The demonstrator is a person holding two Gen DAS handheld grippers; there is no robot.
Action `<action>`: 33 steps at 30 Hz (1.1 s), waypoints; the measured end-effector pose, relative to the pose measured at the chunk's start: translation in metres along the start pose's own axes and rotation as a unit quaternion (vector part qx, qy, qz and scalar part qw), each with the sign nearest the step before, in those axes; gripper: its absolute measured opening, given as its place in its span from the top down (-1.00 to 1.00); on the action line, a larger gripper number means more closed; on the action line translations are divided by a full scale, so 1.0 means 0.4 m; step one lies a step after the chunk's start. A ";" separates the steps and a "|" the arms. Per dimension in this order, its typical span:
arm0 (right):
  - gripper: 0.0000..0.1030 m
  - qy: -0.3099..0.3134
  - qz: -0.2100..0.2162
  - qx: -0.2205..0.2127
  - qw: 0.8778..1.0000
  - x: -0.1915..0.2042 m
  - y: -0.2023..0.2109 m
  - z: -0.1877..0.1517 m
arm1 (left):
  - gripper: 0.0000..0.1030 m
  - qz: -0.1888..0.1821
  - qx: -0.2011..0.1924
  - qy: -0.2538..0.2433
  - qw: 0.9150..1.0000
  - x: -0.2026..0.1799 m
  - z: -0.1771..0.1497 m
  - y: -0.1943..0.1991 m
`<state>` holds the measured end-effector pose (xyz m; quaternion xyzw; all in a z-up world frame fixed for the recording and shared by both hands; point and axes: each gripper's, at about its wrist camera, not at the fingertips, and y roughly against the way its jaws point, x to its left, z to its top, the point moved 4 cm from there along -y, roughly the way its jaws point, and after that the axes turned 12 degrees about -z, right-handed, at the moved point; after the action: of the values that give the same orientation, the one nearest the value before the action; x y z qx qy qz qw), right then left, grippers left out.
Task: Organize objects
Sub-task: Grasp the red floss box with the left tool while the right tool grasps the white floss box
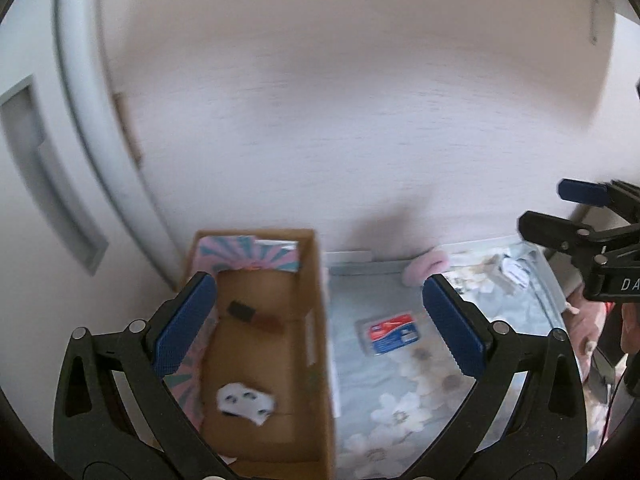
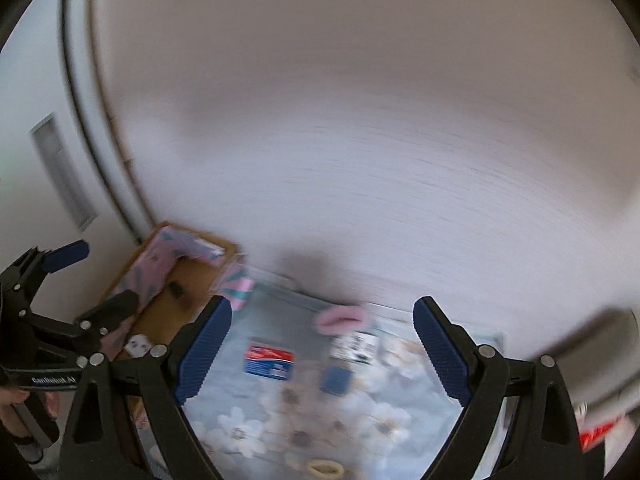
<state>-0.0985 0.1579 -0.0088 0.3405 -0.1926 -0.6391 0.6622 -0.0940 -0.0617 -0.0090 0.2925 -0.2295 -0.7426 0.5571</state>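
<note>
An open cardboard box [image 1: 320,320] with pink and teal flaps stands against the wall; inside lie a small dark and brown item [image 1: 256,318] and a white spotted cloth [image 1: 245,400]. My left gripper [image 1: 320,326] hangs open above the box's right wall, nothing between its blue pads. On the floral cloth [image 2: 256,420] lie a red and blue packet [image 2: 269,361], a pink fluffy ring [image 2: 342,319], a white printed item [image 2: 356,346] and a dark blue square [image 2: 336,380]. My right gripper [image 2: 322,350] is open and empty over them. The box [image 2: 160,280] shows at left.
A pale wooden headboard or wall panel [image 1: 360,120] rises right behind the box and cloth. A white door frame [image 1: 80,120] runs along the left. A beige hair tie [image 2: 324,469] lies near the cloth's front. Red items [image 2: 596,436] sit at the far right.
</note>
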 end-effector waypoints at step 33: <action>-0.76 -0.040 -0.023 0.020 0.999 -0.275 -0.185 -0.283 | -0.99 0.003 0.099 0.058 0.993 -0.186 -0.206 -0.293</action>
<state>-0.0854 0.2921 -0.1191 0.3326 -0.2236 -0.6635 0.6318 -0.1028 0.0406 -0.1334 0.3882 -0.2696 -0.6963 0.5401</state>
